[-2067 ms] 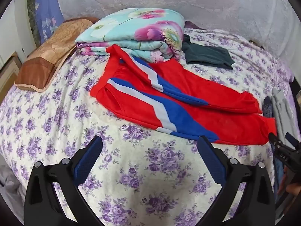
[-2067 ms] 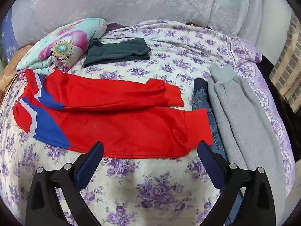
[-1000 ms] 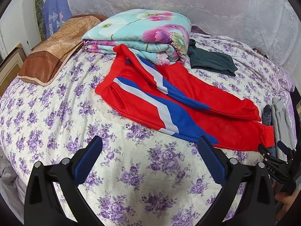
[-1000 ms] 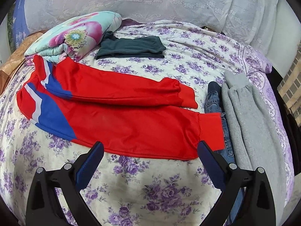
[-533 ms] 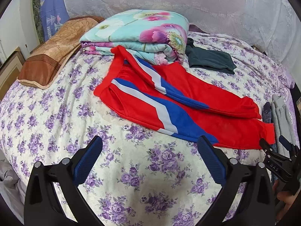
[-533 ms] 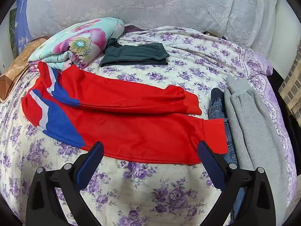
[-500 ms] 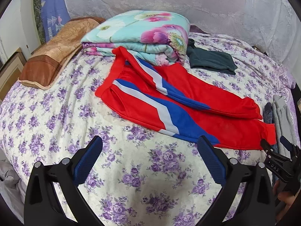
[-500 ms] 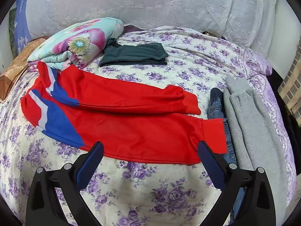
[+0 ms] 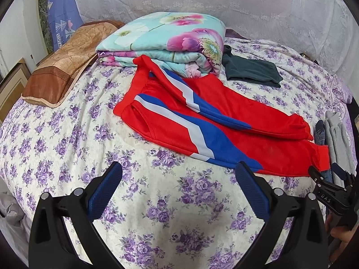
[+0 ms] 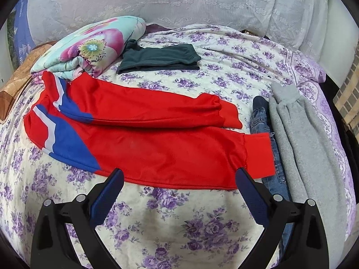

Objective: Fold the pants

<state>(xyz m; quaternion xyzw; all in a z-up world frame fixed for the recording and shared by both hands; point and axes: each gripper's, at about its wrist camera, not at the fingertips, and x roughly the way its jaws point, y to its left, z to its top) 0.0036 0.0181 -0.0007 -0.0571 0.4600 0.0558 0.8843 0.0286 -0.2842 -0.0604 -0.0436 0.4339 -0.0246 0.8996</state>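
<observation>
While both tools [image 9: 178, 187] [image 10: 179, 189] stay agape (empty), red pants [image 10: 157, 139] loom slightly nearer.

Two black plastic arms are seen on the left gripper [image 9: 178, 188], each lined on its inner face with a ribbed blue pad [image 9: 104, 191]. Round silver screws [image 9: 77, 191] are set into the arm joints. The same build is shown by the right gripper [image 10: 179, 190]: black arms, blue ribbed pads [image 10: 252, 198], silver screws [image 10: 277, 197]. On its black body, white letters "DAS" [image 9: 325, 198] are printed, as seen from the left wrist view. A little of a hand [image 9: 340, 235] is seen below it.
</observation>
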